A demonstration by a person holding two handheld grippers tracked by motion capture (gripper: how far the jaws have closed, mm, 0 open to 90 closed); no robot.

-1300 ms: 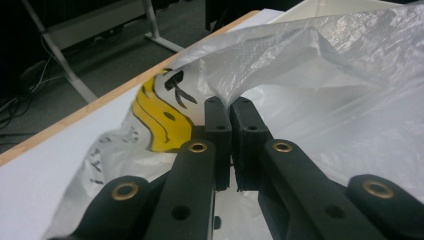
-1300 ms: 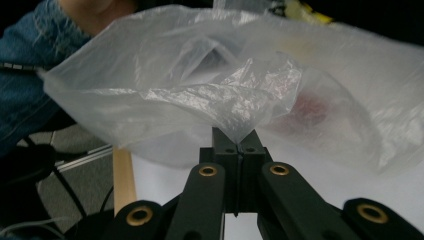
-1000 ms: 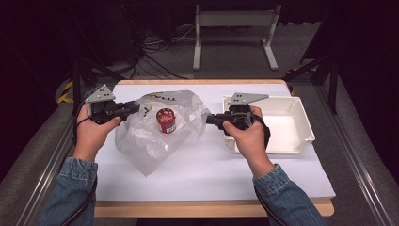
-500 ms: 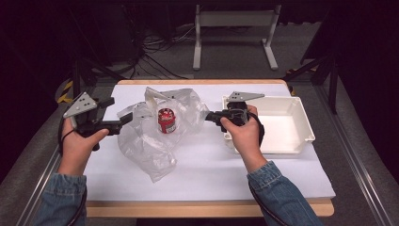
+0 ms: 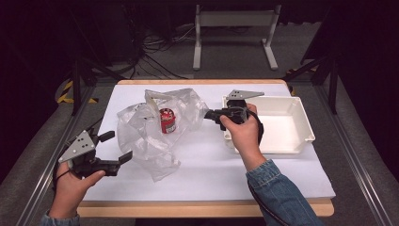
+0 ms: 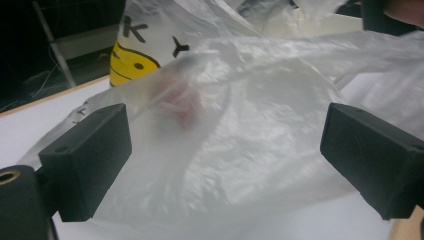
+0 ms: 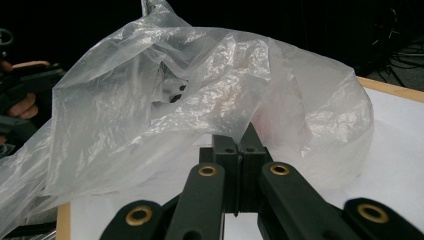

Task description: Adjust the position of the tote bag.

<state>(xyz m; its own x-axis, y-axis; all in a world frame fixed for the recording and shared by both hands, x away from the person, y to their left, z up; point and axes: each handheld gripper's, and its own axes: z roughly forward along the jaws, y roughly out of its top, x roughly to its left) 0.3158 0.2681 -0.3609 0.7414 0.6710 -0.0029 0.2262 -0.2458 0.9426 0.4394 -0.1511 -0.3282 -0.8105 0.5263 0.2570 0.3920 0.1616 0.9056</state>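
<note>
A crumpled clear plastic bag [image 5: 150, 134] lies on the white table cover, with a red can [image 5: 165, 121] upright inside it. My right gripper [image 5: 209, 114] is shut on the bag's right edge; in the right gripper view the pads [image 7: 239, 150] meet with the film [image 7: 200, 85] bunched over them. My left gripper [image 5: 116, 147] hangs open near the front left corner, just left of the bag and not touching it. In the left gripper view the bag [image 6: 240, 100] spreads ahead of the wide-open jaws, the can a red blur [image 6: 177, 102] behind the film.
A white rectangular tray [image 5: 301, 117] sits at the right of the table, just behind my right hand. A yellow smiley print [image 6: 131, 62] marks the bag. The table's wooden front edge [image 5: 202, 209] runs close to the left hand. Dark floor, cables and a stand lie beyond.
My left gripper has let go of the bag's left side, opened, and drawn back to the front left corner. The bag now lies stretched leftward. The right gripper has barely moved.
</note>
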